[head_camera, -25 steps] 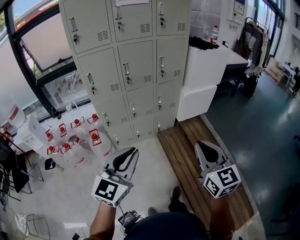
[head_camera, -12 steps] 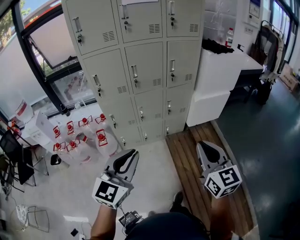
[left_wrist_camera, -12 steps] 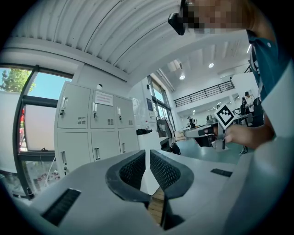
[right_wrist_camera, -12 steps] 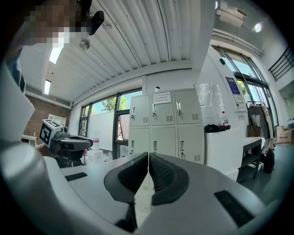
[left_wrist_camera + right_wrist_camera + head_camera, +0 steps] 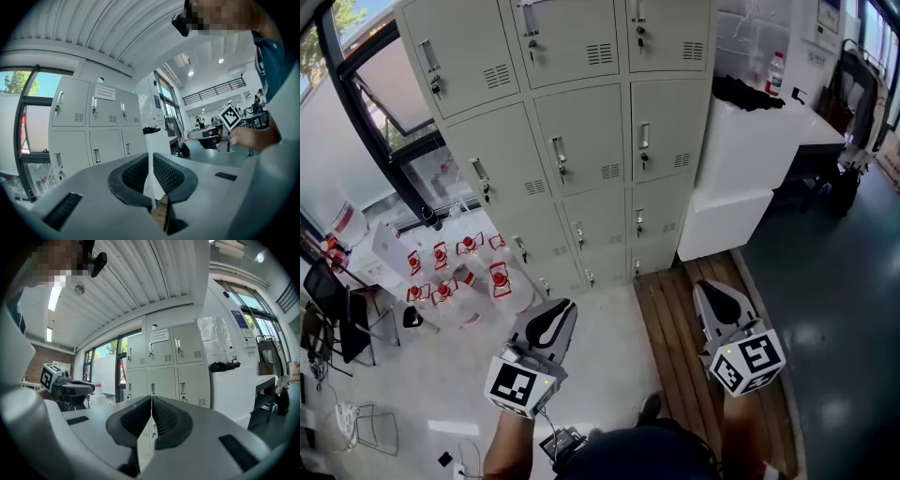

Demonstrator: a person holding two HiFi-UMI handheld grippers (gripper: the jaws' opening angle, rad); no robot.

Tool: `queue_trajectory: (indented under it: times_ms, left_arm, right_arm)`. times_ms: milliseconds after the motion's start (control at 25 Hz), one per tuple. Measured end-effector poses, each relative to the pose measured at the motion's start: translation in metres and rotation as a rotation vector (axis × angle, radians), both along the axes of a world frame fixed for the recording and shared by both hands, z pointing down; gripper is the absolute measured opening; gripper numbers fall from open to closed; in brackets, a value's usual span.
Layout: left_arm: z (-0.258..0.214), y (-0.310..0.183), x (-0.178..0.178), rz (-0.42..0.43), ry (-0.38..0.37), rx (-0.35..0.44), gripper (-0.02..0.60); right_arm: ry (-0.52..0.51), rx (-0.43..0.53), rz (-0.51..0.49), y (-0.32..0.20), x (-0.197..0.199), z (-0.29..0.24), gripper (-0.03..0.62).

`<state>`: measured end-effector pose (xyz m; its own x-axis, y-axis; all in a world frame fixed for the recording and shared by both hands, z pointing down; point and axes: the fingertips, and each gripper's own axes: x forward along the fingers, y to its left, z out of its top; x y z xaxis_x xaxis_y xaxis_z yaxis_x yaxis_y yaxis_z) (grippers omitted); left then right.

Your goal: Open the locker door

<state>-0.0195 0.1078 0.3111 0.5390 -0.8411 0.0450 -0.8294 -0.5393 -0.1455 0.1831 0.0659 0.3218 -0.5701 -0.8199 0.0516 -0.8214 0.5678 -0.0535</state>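
The beige lockers [image 5: 572, 141] stand ahead in three columns of closed doors, each with a small handle, such as the middle door [image 5: 581, 141]. My left gripper [image 5: 562, 307] is held low in front of me, well short of the lockers, shut and empty. My right gripper [image 5: 705, 291] is held beside it over the wooden strip, also shut with nothing between its pads. The left gripper view shows its jaws [image 5: 151, 159] together, with the lockers [image 5: 89, 126] far off. In the right gripper view the jaws [image 5: 151, 401] are closed and the lockers [image 5: 164, 366] lie beyond.
Several water jugs with red caps [image 5: 455, 272] stand on the floor left of the lockers. A white counter [image 5: 750, 159] with a black bag [image 5: 750, 94] on it adjoins the lockers' right side. Wooden planking [image 5: 684, 328] runs underfoot. A black chair [image 5: 337, 319] stands far left.
The head view has shifted a little, so the lockers sit slightly lower and further right. Both grippers keep their places in the view and stay shut.
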Motion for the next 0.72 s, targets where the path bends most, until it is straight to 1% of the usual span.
queue_trajectory:
  times_ms: [160,320,520,720]
  left_arm:
    - [0.004,-0.036,0.026,-0.026,-0.010,-0.013,0.044]
    - [0.003,-0.057,0.047,-0.050,-0.025,-0.015,0.044]
    - [-0.001,-0.073,0.055,-0.087,-0.034,-0.010,0.044]
    - [0.006,-0.090,0.061,-0.079,-0.031,-0.021,0.044]
  right_arm:
    - [-0.014,-0.013,-0.031,-0.042,0.020,0.008,0.037]
    - [-0.024,-0.020,-0.069,-0.070,0.035,0.012,0.037]
    - [-0.036,-0.013,-0.099,-0.094,0.044,0.011,0.037]
    - [-0.024,-0.034,-0.107,-0.102,0.046,0.019,0.037]
